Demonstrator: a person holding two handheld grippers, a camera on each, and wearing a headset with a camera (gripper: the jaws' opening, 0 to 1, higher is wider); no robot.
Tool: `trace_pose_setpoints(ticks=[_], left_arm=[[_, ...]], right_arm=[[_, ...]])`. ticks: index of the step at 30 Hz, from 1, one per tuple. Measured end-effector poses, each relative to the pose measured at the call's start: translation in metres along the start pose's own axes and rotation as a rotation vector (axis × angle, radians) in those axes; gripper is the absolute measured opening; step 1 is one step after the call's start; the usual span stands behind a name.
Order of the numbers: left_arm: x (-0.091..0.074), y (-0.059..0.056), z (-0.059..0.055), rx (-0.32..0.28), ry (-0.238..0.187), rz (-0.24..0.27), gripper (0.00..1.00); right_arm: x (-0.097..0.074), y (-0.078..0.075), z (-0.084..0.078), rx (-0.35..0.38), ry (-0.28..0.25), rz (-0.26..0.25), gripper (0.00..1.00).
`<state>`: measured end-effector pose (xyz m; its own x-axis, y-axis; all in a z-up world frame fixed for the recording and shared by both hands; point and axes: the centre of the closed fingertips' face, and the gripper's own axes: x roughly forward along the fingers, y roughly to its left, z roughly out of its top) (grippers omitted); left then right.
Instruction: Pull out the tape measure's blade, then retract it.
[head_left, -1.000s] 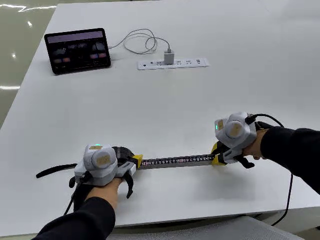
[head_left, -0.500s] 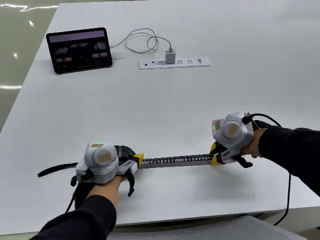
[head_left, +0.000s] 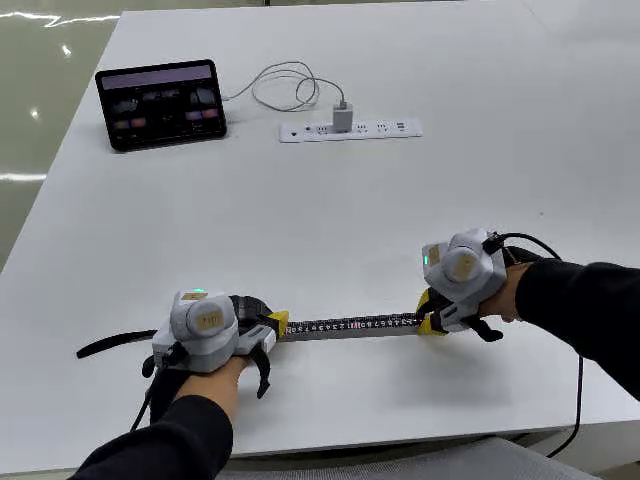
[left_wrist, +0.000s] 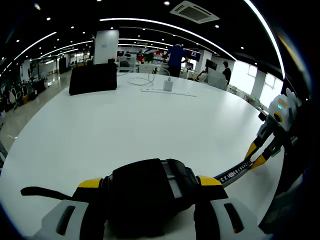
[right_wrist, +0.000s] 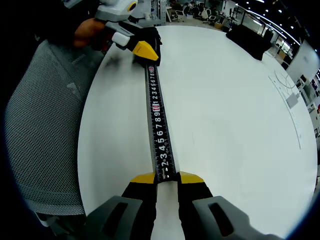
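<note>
A black tape measure case (head_left: 250, 306) (left_wrist: 147, 195) lies on the white table (head_left: 330, 220), and my left gripper (head_left: 262, 330) (left_wrist: 150, 182) is shut on it. Its black wrist strap (head_left: 110, 342) trails off to the left. The blade (head_left: 350, 324) (right_wrist: 159, 125) runs flat along the table from the case to my right gripper (head_left: 428, 318) (right_wrist: 164, 177), which is shut on the blade's tip. In the left gripper view the blade (left_wrist: 235, 172) leads to the right gripper (left_wrist: 257, 152). In the right gripper view the left gripper (right_wrist: 142, 47) sits at the blade's far end.
A dark tablet (head_left: 162, 103) stands at the back left. A white power strip (head_left: 350, 129) with a charger and a coiled white cable (head_left: 280, 85) lies behind the middle. The table's front edge (head_left: 400, 425) runs close below the blade, with a mesh chair (right_wrist: 45, 125) beyond it.
My right gripper has drifted a little left toward the case with the blade tip, so the exposed blade is slightly shorter. The left gripper and case stay put. The head camera shifted slightly.
</note>
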<state>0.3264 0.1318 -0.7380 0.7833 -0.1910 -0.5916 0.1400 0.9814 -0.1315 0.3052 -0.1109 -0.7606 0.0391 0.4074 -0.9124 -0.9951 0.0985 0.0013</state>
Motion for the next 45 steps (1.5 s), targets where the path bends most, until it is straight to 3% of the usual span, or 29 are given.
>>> trace_pose_setpoints(ticks=[45], left_arm=[[-0.001,-0.001,0.0,-0.002,0.003,-0.004,0.68]], right_arm=[[0.009,0.0,0.018,0.001,-0.026,0.013,0.11]])
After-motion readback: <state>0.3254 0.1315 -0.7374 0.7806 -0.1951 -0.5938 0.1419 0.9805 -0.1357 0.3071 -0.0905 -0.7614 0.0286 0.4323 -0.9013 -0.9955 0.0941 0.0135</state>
